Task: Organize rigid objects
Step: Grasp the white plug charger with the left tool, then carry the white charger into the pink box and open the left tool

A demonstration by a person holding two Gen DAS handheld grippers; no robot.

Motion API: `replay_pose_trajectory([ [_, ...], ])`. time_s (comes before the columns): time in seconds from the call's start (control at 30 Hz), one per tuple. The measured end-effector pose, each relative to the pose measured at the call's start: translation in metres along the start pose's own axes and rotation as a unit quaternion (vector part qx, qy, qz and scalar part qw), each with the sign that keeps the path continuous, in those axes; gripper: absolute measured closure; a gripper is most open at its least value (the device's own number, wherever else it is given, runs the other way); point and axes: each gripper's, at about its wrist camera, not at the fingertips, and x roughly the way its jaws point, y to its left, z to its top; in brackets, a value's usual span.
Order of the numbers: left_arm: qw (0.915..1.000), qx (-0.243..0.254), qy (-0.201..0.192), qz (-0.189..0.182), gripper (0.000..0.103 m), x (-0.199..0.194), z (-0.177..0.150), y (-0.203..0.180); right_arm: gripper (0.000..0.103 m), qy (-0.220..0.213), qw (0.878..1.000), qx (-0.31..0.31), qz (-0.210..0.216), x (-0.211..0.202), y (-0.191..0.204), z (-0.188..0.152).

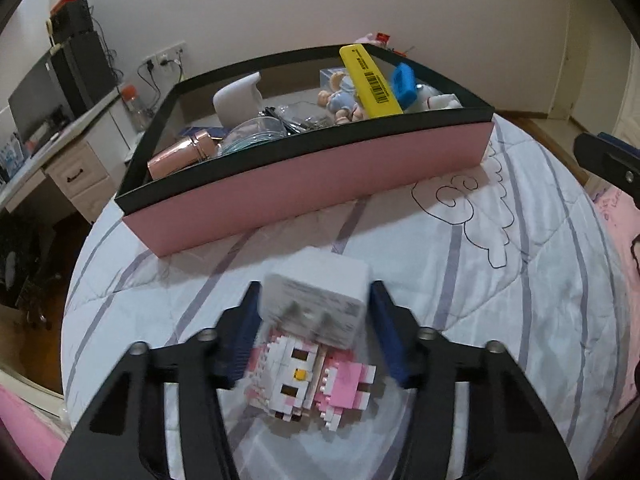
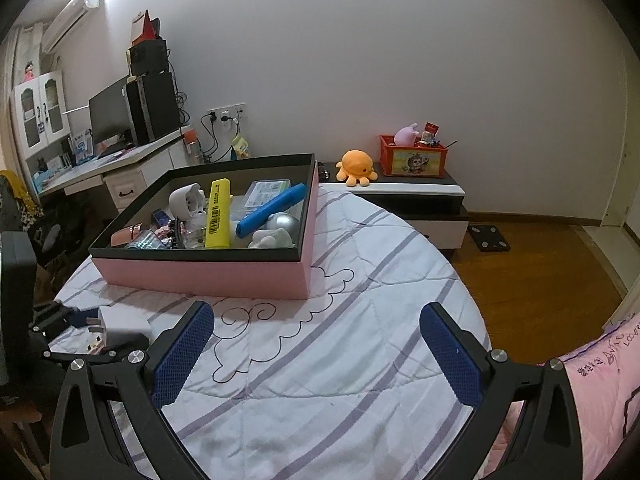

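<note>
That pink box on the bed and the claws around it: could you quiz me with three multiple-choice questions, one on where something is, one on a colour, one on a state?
1. Where does the white plug adapter lie?
A. Inside the pink box
B. On the quilt, between the left gripper's fingers
C. On the desk

2. What colour is the long barcoded bar in the pink box?
A. Yellow
B. Green
C. Red

3. How is the right gripper?
A. Shut on a toy
B. Open, holding nothing
C. Shut on the box's rim

Answers: 1 B, the adapter sits on the quilt in front of the box, flanked by the left gripper pads. 2 A, it is bright yellow. 3 B, its blue pads stand wide apart over bare quilt.
</note>
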Motion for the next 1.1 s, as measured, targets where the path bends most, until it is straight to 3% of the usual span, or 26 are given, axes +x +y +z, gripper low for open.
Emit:
replay_pose_trajectory([
  [0.1,0.9999,-0.013,-0.01,-0.005,0.059,-0.006,-0.003,0.005,0.0,0.004,1.0,-0.001,0.001,0.001,0.002,-0.001],
  [0.4,0.9983,-0.04,-0.041,-0.01,0.06,-0.029,-0.009,0.03,0.0,0.012,1.0,-0.013,-0.005,0.009,0.008,0.005],
  [0.77,0.9962,-0.071,-0.049,0.012,0.061,-0.041,-0.017,0.067,0.002,0.031,1.0,0.0,0.004,0.065,-0.001,0.058],
  [0.87,0.9957,-0.078,-0.047,0.022,0.061,-0.04,-0.02,0.078,0.014,0.049,0.999,-0.003,-0.009,0.085,-0.001,0.066],
  [0.93,0.9946,-0.089,-0.045,0.029,0.061,-0.039,-0.023,0.086,0.04,0.066,0.997,-0.013,-0.023,0.099,0.0,0.07],
  [1.1,0.9937,-0.103,-0.034,0.029,0.06,-0.032,-0.029,0.1,0.064,0.114,0.993,-0.03,-0.016,0.129,0.002,0.072],
])
